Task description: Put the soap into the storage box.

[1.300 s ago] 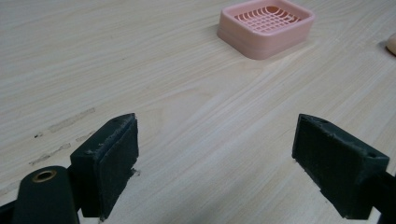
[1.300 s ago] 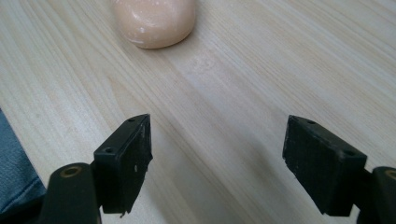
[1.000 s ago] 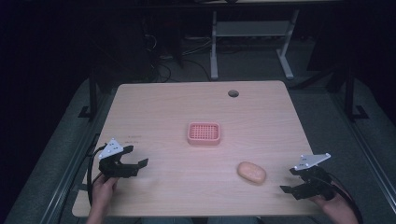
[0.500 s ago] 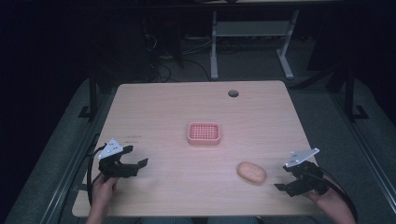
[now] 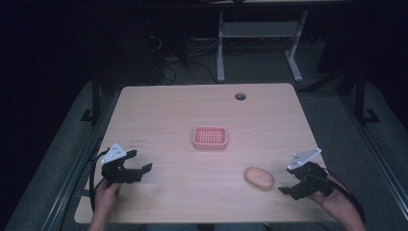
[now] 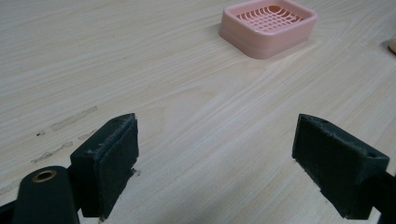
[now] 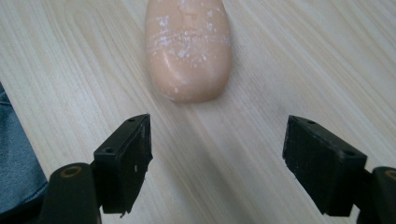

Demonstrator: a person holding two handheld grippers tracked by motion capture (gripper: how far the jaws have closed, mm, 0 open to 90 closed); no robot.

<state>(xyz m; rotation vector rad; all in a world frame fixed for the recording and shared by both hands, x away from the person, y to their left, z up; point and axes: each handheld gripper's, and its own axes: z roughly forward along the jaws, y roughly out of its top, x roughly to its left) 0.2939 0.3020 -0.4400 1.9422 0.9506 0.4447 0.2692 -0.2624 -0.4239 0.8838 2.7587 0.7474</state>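
Wooden table (image 5: 159, 115) across mid-frame. Pink dish (image 5: 210, 137) at centre, empty. Peach soap (image 5: 259, 178) lower right, lying flat, clear of the dish. Right gripper (image 5: 294, 185) just right of the soap, jaws apart, nothing between. Left gripper (image 5: 137, 166) lower left, jaws apart, idle. Best approached low, straddling the soap's narrow width, then closed gently against slipping.

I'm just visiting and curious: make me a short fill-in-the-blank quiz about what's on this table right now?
1. The bar of soap lies on the bare ____.
2. The ridged soap dish is coloured ____.
3. The gripper nearest the soap is the ____ gripper.
4. The soap dish holds ____.

Missing words: table; pink; right; nothing
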